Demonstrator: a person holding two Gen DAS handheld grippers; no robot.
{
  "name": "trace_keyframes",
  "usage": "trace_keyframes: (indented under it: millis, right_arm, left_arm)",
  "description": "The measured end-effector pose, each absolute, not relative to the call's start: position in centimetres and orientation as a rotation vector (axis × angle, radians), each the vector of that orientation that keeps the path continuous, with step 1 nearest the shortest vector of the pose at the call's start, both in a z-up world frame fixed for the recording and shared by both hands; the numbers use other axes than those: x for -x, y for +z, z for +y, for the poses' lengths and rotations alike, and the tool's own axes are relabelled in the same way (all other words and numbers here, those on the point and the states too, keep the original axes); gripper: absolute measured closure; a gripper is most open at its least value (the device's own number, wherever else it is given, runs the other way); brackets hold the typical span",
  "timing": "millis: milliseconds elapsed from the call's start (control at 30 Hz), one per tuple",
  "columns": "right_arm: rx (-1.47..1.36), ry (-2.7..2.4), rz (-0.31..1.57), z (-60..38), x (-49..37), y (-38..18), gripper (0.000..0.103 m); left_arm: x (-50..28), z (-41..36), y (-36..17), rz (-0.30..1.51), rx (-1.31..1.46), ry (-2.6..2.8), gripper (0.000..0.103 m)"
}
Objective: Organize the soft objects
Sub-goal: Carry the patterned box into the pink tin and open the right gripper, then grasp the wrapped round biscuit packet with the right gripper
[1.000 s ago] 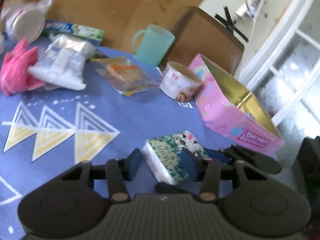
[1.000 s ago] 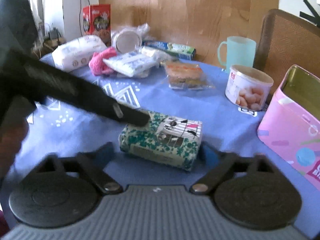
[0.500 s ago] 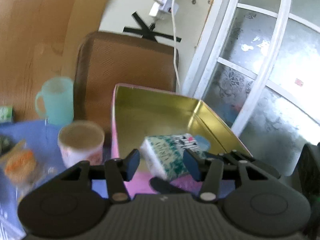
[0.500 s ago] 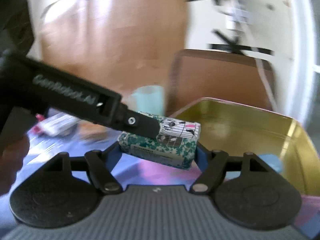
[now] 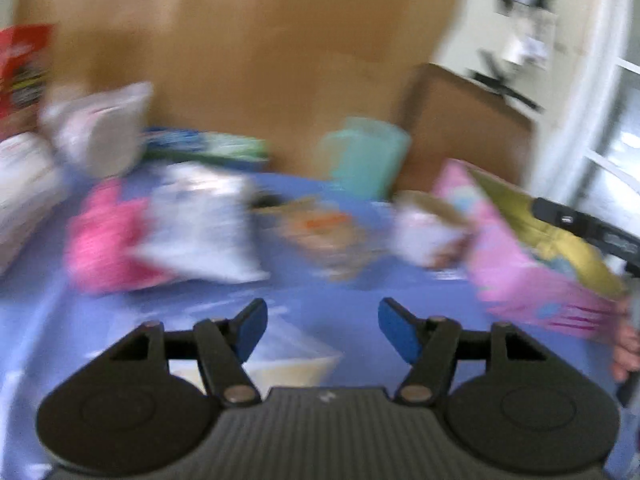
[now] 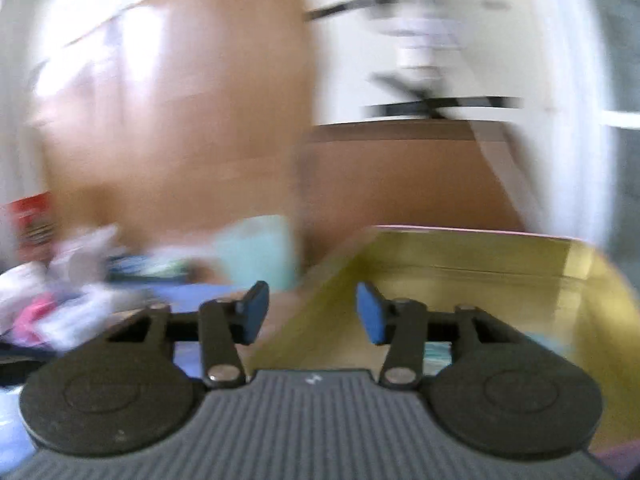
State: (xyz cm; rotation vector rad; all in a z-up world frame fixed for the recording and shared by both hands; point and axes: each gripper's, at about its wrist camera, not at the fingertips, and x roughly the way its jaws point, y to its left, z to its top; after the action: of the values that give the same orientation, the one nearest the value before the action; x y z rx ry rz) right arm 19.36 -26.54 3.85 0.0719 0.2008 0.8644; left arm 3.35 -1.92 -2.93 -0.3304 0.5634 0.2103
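- Both grippers now carry nothing: the left gripper [image 5: 322,326] has just been opening, the right gripper [image 6: 312,312] closing, gaps bare.
- Half a second ago they held the green floral tissue pack over the pink gold-lined tin [image 6: 460,276]; presumably it dropped inside, though blur hides it.
- Pink fluffy cloth [image 5: 102,240] awaits.

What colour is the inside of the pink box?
Gold inside the pink box, clearest in the right wrist view.
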Motion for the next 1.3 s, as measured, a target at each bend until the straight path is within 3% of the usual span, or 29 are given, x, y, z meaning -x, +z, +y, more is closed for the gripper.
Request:
trace_keyframes:
  millis: [100, 133, 167, 233, 533, 600, 667, 767, 933, 1000, 1033, 1167, 1233, 1300]
  right_arm:
    - [0.064, 1.039, 0.263, -20.8, -17.7, 3.9, 0.051]
    - [0.099, 1.063, 0.283, -18.7, -17.4, 3.7, 0.039]
    - [0.129, 1.080, 0.293, -17.1, -17.2, 3.3, 0.019]
    - [0.196, 1.081, 0.301, -14.0, -17.2, 2.7, 0.009]
    - [0.358, 1.010, 0.406, -7.0, -22.1, 1.9, 0.008]
    - [0.368, 1.006, 0.404, -7.1, -22.3, 1.5, 0.013]
    - [0.379, 0.983, 0.385, -7.6, -21.0, 1.6, 0.030]
    - [0.312, 1.066, 0.414, -9.8, -18.8, 1.5, 0.031]
    - [0.326, 1.186, 0.368, -16.4, -12.6, 0.2, 0.028]
    - [0.334, 1.158, 0.324, -19.5, -10.7, -0.3, 0.021]
    - [0.325, 1.120, 0.297, -21.2, -9.8, -0.6, 0.010]
    - [0.219, 1.082, 0.343, -24.6, -9.3, -1.4, 0.009]
    - [0.182, 1.098, 0.357, -24.6, -9.1, -1.8, 0.012]
    - [0.185, 1.114, 0.370, -23.9, -9.2, -2.0, 0.020]
  left_arm:
    - [-1.8, 0.4, -4.1, 0.549, 0.368, 0.268, 0.040]
    - [-1.7, 1.0, -4.4, 0.543, 0.390, 0.271, 0.040]
    - [-1.6, 1.4, -4.5, 0.534, 0.426, 0.257, 0.040]
    - [-1.2, 1.8, -4.3, 0.477, 0.441, 0.240, 0.040]
    - [-0.8, 0.0, -3.8, 0.410, 0.360, 0.185, 0.037]
    - [-0.8, 0.2, -3.7, 0.409, 0.378, 0.179, 0.037]
    - [-0.6, 0.5, -3.6, 0.406, 0.401, 0.174, 0.036]
    - [-0.5, 1.1, -3.7, 0.408, 0.423, 0.163, 0.036]
    - [-0.6, 0.7, -3.7, 0.435, 0.426, 0.081, 0.032]
    - [-0.8, 0.1, -3.6, 0.455, 0.430, 0.039, 0.032]
    - [-0.9, -0.3, -3.5, 0.463, 0.445, 0.013, 0.032]
    - [-2.3, -2.3, -3.5, 0.513, 0.472, -0.049, 0.032]
    - [-3.6, -3.5, -3.6, 0.568, 0.449, -0.052, 0.037]
    - [-4.3, -4.8, -3.7, 0.623, 0.429, -0.068, 0.055]
